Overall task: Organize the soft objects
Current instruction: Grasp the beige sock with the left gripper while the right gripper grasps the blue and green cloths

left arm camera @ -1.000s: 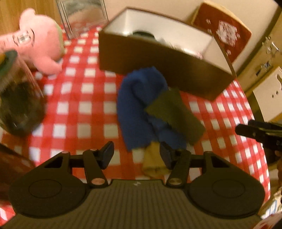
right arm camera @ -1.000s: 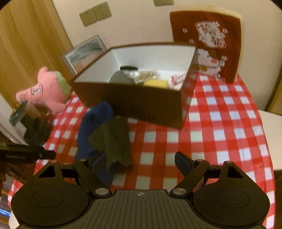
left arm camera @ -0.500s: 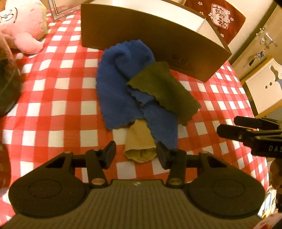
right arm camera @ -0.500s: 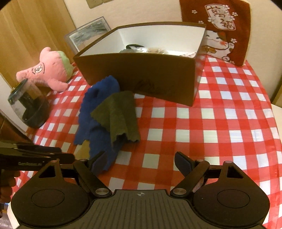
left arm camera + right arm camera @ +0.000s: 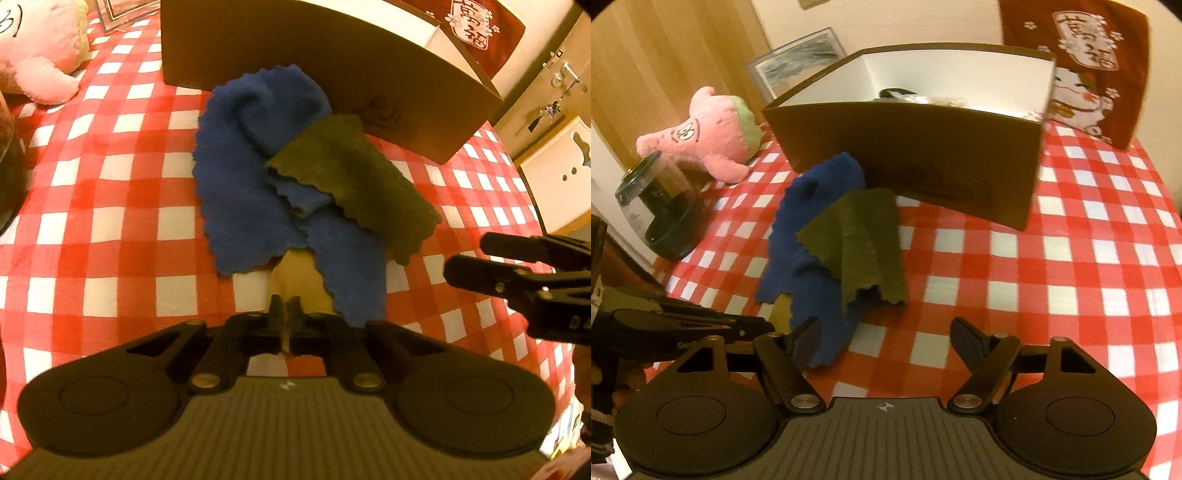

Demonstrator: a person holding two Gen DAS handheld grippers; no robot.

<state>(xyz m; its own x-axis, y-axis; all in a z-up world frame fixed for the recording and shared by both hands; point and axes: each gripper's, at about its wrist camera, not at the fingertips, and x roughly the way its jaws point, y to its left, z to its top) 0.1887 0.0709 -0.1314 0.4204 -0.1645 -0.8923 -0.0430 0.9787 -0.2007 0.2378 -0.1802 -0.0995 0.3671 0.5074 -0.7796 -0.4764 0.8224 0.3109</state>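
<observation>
- Left gripper [image 5: 285, 308]: jaws drawn together and clamped on the near edge of the tan cloth [image 5: 295, 275], at the front of the cloth pile on the tabletop [image 5: 110, 206].
- Tan cloth: lies lowest in the pile; most of it is covered by the blue cloth [image 5: 243, 177], and only its near end shows.
- Blue cloth: crumpled, stretching from the brown box [image 5: 923, 162] toward the grippers; its far end touches the box's front wall.
- Green cloth [image 5: 354, 184]: lies on top of the blue cloth, on the pile's right side, its far corner just beside the box wall.
- Right gripper [image 5: 886, 334]: jaws spread wide apart, holding nothing; it sits to the right of the pile, with the left finger [image 5: 805, 341] just beside the near end of the blue cloth. Whether they touch cannot be told.
- Brown box: open-topped with a white interior; some items lie inside but are too hidden to identify.
- Pink plush toy [image 5: 705, 136]: lies left of the box, well apart from the pile.
- Glass jar [image 5: 663, 206]: stands in front of the toy, at the tabletop's left edge.
- Picture frame [image 5: 798, 62] and red cat cushion [image 5: 1086, 70]: stand behind the box.
</observation>
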